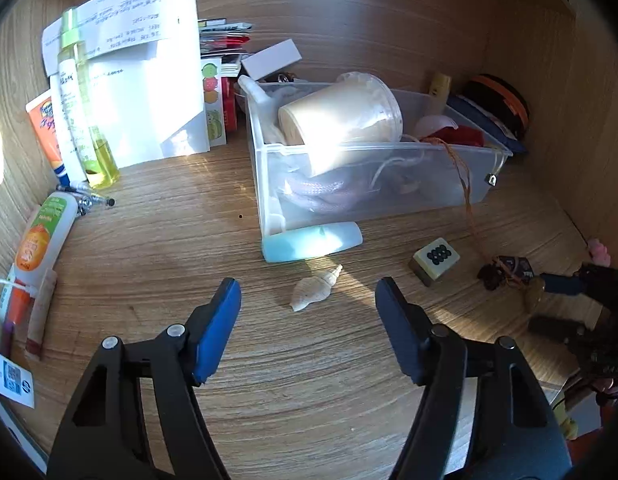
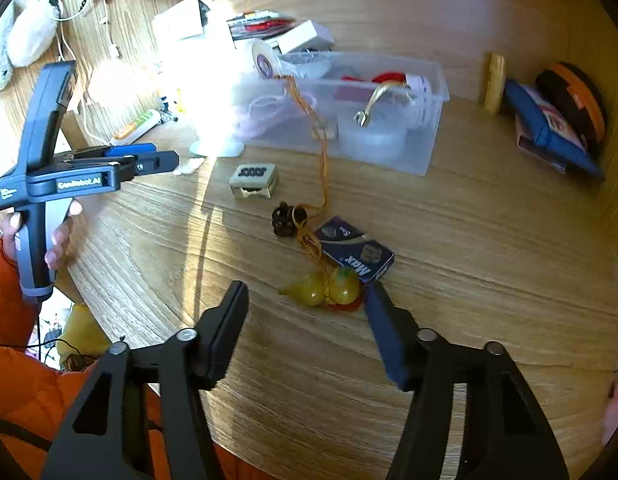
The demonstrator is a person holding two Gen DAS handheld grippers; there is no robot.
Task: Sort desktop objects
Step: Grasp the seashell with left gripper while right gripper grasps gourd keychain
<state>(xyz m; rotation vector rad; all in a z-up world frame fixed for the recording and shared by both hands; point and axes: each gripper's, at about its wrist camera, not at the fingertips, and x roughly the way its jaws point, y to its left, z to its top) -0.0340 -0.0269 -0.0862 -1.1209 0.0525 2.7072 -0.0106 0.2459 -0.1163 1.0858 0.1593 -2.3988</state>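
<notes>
Hovering part-open and empty, left gripper (image 1: 309,300) framed the seashell (image 1: 315,289) on the tabletop (image 1: 309,380): light, rigid, brittle, best pinched across its wide body; right gripper (image 2: 307,300) part-open, also empty.

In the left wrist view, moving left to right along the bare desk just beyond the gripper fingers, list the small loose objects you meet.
Seashell → mahjong tile → small dark box tied with orange cord.

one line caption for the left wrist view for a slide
Left tongs open over a small seashell on the wooden desk, before a clear plastic bin.
</notes>
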